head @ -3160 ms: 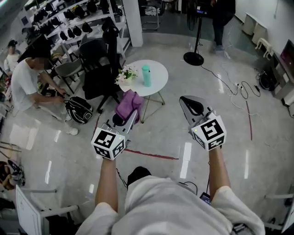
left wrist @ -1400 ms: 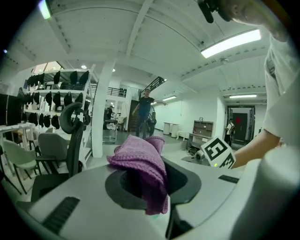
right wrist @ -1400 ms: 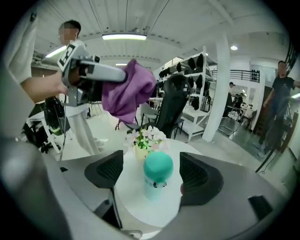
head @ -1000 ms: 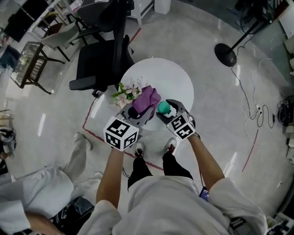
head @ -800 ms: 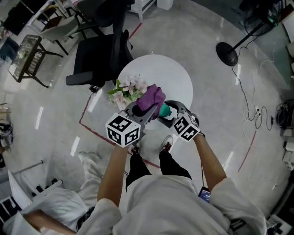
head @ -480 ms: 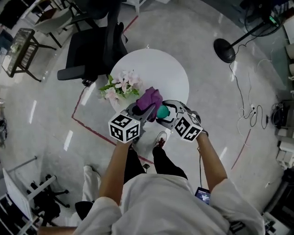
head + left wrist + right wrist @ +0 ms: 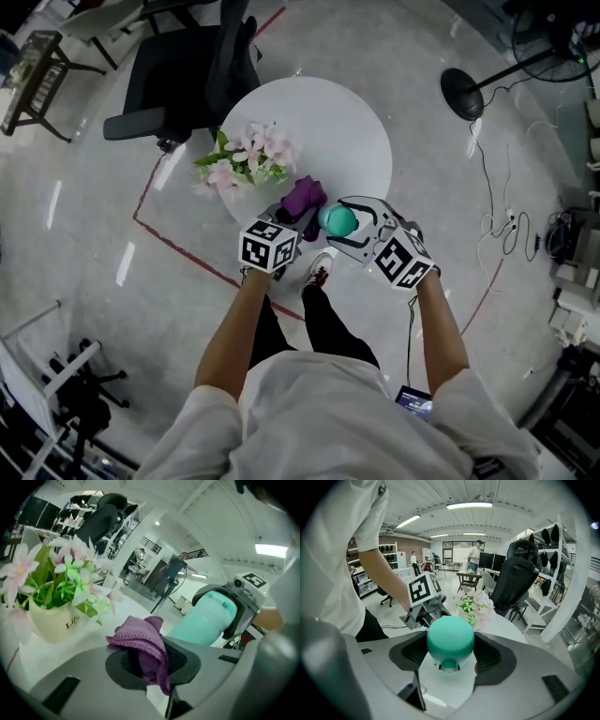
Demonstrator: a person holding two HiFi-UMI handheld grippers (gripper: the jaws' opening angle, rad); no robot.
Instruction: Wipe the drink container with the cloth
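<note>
At near edge of 1 round white table [image 7: 328,122]: R gripper [image 7: 337,221] clamped on the 1 teal drink container [image 7: 336,217]; L gripper [image 7: 292,214] pinching the 1 purple cloth [image 7: 305,196], just beside it. 1 flower pot [image 7: 246,161] stands nearby on the table.

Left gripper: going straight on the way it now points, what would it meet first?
Likely nothing soon: the left gripper, shut on the purple cloth, aims across the white table between flower pot and teal bottle; the bottle's side lies closest, depth unclear.
</note>
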